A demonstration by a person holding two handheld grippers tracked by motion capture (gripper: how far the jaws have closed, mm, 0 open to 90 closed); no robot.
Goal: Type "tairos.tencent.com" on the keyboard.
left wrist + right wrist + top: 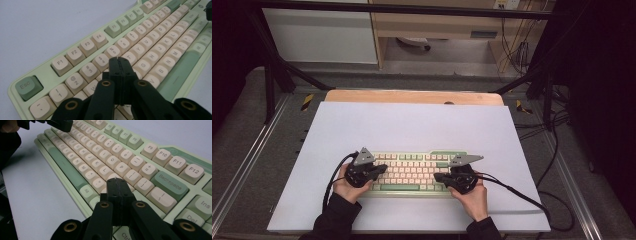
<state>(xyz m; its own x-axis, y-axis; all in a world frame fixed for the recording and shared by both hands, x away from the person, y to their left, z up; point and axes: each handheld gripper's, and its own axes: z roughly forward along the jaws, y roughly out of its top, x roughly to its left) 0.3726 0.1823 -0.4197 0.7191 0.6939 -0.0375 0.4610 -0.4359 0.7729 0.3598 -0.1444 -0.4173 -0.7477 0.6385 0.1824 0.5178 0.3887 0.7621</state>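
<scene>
Keyboard [412, 172] work is the evident business: a pale green board with cream keycaps lies on the white sheet [412, 125] that covers the table, at the near middle, between the person's 2 hands. Its long axis runs left to right across the table, the function row on the far side and the green space bar [399, 187] on the near side, so it faces the person squarely.

At its left end, the left gripper [379, 170] has both jaws pressed flat together with nothing between them; in the left gripper view the joined tip [119, 61] hangs over the upper letter rows, near the T key [130, 57]. Whether it touches a cap cannot be told. At the board's right end, the right gripper [438, 177] is likewise pinched closed and empty, its tip [115, 182] over the keys just below the bracket row, with the Backspace key [170, 185] off to its right in that view.

As for handling, the board looks rigid and fairly light, a plastic shell that should slide readily on the smooth sheet if pushed sideways. The caps are small, slightly dished and probably sprung, so a closed tip pressing straight down on the centre of 1 cap seems the safest contact; an off-centre press could catch a neighbour. To move the whole board, the plain green rim at either short end offers the firmest hold, since the caps themselves might pull off.
</scene>
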